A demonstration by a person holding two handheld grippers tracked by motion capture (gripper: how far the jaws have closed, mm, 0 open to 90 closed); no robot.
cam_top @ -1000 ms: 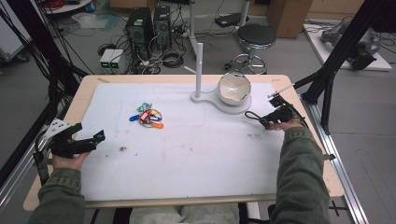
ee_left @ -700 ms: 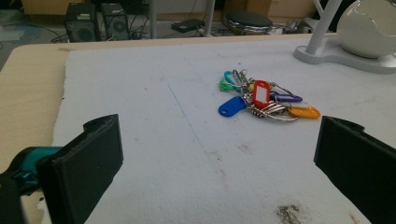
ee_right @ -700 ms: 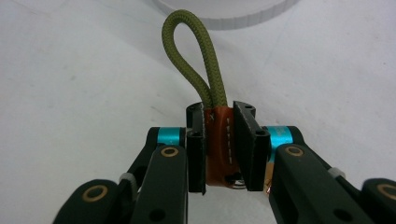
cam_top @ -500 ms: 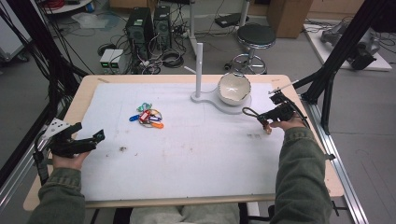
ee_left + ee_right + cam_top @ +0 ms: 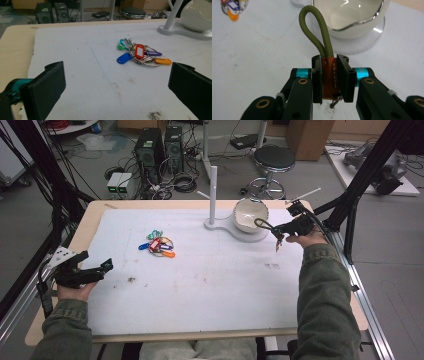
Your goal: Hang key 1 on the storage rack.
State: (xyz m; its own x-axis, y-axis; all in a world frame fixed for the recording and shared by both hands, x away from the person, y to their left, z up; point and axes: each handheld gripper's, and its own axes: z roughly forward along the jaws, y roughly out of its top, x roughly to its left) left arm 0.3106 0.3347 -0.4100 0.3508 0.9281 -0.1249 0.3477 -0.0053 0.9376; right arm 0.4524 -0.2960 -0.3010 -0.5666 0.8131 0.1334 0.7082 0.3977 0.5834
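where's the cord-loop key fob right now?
The key fob is clamped in the right gripper, lifted above the mat at the right of the high view, its green cord loop pointing at the white bowl.

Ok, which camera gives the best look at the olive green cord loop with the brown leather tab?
The right gripper view: the olive green cord loop with its brown leather tab sits close up, clamped in the right gripper. In the high view it is a small dark loop near the white bowl.

Bowl (image 5: pixel 250 215) and post (image 5: pixel 213 195) ahead; bare mat (image 5: pixel 215 280) elsewhere
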